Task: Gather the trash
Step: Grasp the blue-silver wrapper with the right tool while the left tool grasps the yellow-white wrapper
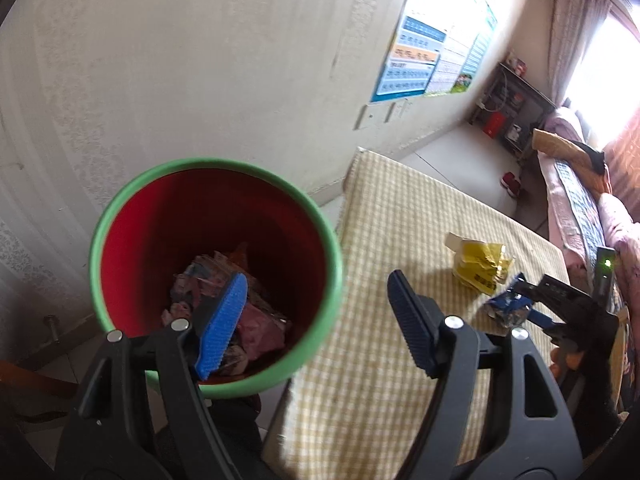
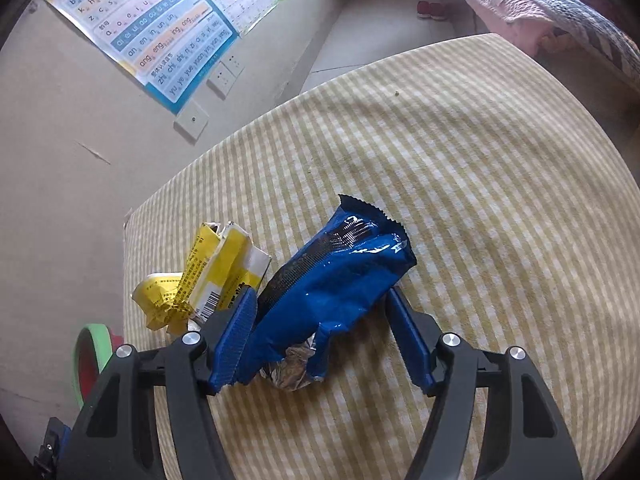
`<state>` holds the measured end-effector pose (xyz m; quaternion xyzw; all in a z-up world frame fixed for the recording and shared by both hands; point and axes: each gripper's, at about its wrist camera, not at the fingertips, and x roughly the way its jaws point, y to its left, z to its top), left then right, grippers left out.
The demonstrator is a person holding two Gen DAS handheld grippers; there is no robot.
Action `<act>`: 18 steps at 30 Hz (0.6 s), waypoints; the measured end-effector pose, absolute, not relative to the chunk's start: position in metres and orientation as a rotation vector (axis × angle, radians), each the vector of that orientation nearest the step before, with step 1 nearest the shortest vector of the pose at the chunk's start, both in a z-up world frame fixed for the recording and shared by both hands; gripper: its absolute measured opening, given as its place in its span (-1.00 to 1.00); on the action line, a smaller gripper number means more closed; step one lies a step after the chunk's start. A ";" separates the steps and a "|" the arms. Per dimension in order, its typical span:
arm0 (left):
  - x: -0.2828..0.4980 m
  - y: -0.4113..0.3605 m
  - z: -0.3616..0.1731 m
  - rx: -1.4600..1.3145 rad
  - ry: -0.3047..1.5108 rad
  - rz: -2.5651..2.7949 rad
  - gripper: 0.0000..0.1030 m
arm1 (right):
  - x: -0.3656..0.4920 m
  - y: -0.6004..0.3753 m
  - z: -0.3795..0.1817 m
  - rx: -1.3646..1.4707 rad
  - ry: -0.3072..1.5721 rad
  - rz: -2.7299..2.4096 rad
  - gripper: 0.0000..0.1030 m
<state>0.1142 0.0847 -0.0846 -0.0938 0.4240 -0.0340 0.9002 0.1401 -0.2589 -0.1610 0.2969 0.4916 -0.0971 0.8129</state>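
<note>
Table (image 2: pixel 480 200) with yellow checked cloth is filling most of the right wrist view, wall poster (image 2: pixel 160 32) hanging at 11 o'clock. Bin (image 1: pixel 216 276), green rim and red inside, is sitting just beside the table's edge at 9 o'clock in the left wrist view, crumpled wrappers (image 1: pixel 224 304) lying in its bottom.

Left hand-held gripper (image 1: pixel 316 320) is hanging spread, nothing between its jaws, one blue pad (image 1: pixel 224 320) over the bin mouth, the other over the cloth.

Right hand-held gripper (image 2: pixel 320 340) is straddling the blue wrapper (image 2: pixel 332 280), jaws spread; left pad (image 2: pixel 234 340) is touching the wrapper's edge, right pad is standing clear of it, so not pinching. Blue wrapper is lying on the table, silver torn end toward 6 o'clock, serrated end toward 12.

Yellow wrapper (image 2: pixel 208 276) is lying crumpled on the table just beside the blue one, at its 9 o'clock, near the table edge.
</note>
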 end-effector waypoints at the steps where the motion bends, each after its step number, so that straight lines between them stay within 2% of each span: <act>1: 0.115 0.079 -0.084 -0.189 0.878 -0.081 0.36 | 0.139 -0.258 -0.161 0.624 1.042 -0.189 -0.17; 2: 0.117 0.070 -0.084 -0.185 0.879 -0.099 0.36 | 0.139 -0.257 -0.161 0.606 1.040 -0.166 -0.57; 4: 0.122 0.054 -0.083 -0.185 0.883 -0.137 0.36 | 0.137 -0.258 -0.163 0.593 1.025 -0.116 -0.79; 11: 0.158 -0.029 -0.090 -0.126 0.870 -0.294 0.51 | 0.081 -0.276 -0.134 0.559 0.957 0.010 -0.84; 18: 0.190 -0.109 -0.127 -0.013 0.968 -0.380 0.55 | 0.025 -0.293 -0.137 0.557 0.956 0.005 -0.83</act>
